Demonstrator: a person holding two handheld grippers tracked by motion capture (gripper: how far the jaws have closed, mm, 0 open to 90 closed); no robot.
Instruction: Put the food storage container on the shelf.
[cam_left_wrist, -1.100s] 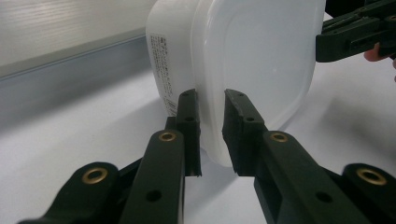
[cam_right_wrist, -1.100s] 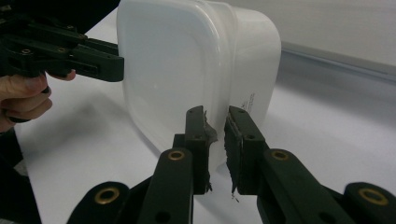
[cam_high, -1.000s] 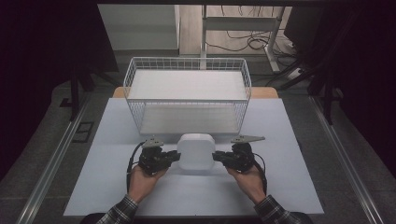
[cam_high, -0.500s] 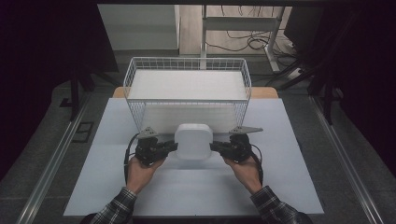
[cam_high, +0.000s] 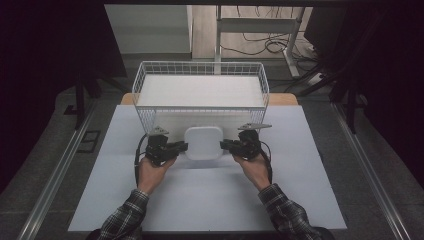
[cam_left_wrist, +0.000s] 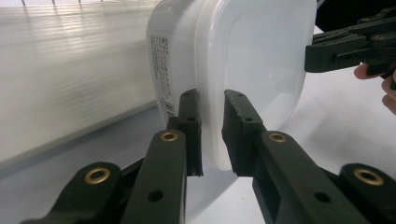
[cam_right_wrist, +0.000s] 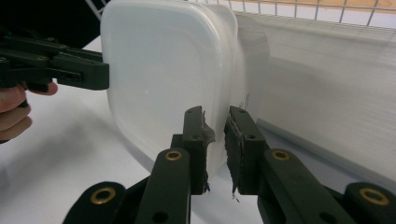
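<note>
High view, centre of frame: translucent white rounded-square plastic container with lid (cam_high: 203, 142) sat between the two claws, just in front of the near wall of the white wire-mesh basket (cam_high: 150, 75), which filled the upper middle of the frame. The basket stood on the pale grey bench (cam_high: 310, 200) and showed a white panel inside.

Left claw (cam_high: 181, 146), left of centre, pinched the container's left rim; the person's left hand (cam_high: 151, 170) held it from below, plaid sleeve (cam_high: 122, 220) at the lower left. Right claw (cam_high: 226, 145), right of centre, pinched the right rim; right hand (cam_high: 255, 170) behind it.

Left gripper view: both black jaws stood narrowly apart, clamped on the lid's edge at centre frame; the container (cam_left_wrist: 243, 60) was tilted on edge, printed label on its side at centre left, the other claw (cam_left_wrist: 336, 51) biting the rim at upper right.

Right gripper view: jaws likewise clamped on the container's (cam_right_wrist: 168, 79) rim, lower centre; the other claw (cam_right_wrist: 93, 74) gripped at the left edge, fingers (cam_right_wrist: 18, 107) beside it. Basket mesh ran along the top right.
</note>
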